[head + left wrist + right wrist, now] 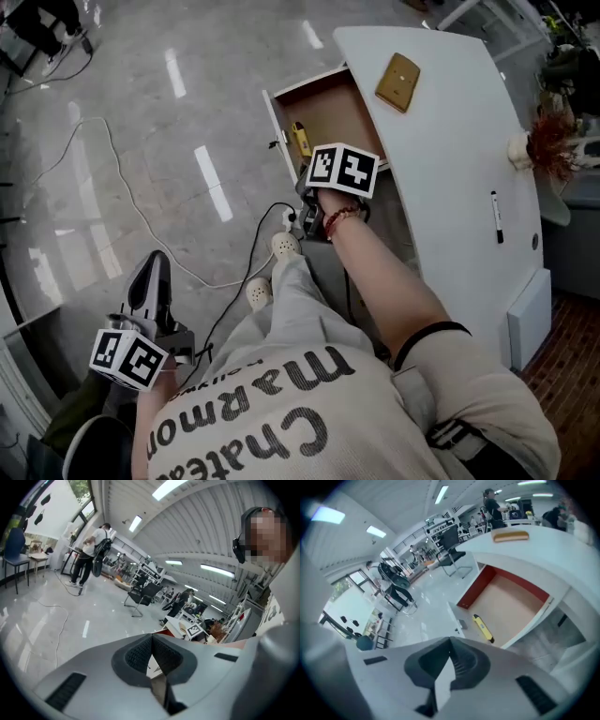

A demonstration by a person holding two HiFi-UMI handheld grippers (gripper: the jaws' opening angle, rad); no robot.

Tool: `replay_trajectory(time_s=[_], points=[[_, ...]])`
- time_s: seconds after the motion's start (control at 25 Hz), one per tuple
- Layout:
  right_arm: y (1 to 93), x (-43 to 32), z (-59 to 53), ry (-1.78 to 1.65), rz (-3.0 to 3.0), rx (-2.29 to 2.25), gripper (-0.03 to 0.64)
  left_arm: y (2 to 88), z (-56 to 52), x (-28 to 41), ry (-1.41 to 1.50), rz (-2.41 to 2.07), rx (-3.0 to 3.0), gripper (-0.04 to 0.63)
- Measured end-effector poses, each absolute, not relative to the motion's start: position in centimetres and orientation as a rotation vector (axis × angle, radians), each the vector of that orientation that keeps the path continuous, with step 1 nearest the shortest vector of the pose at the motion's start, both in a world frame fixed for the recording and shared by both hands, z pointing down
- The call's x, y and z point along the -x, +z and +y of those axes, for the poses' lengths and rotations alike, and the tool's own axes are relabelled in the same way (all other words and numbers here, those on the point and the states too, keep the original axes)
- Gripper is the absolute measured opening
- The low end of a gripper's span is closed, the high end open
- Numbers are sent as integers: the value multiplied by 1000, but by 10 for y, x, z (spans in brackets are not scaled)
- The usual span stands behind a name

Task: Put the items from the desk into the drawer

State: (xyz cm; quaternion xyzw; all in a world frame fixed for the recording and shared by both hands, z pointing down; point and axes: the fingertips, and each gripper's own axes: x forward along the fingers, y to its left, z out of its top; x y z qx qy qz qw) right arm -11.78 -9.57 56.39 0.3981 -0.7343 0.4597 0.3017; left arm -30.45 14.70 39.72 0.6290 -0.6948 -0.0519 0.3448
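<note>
Now, with the left gripper and right gripper both closed on nothing, the pen at three o'clock on the desk looks light, stiff and roll-prone, best pinched mid-barrel.

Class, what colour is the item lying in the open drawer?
Yellow; the item shows best in the right gripper view.

My head view looks steeply down on the tabletop and drawer. The right gripper view shares the drawer, nearer; the left gripper view faces the room.
</note>
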Motion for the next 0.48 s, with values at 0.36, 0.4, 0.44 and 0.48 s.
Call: replay_trajectory(time_s=[0.36,0.4,0.44,0.48], points=[[385,91,-24,1367,-2323,-1088,3,320,113,266,-268,-1669,-1923,0],[370,83,-23,1371,-2368,-1105,2,313,107,260,-282,-1650,-1949,0],[357,74,-22,1368,-2407,-1123,2,306,102,253,-291,-1634,-1967,0],[346,64,-21,1357,-2437,-1144,2,300,99,246,-299,-1620,-1980,0]])
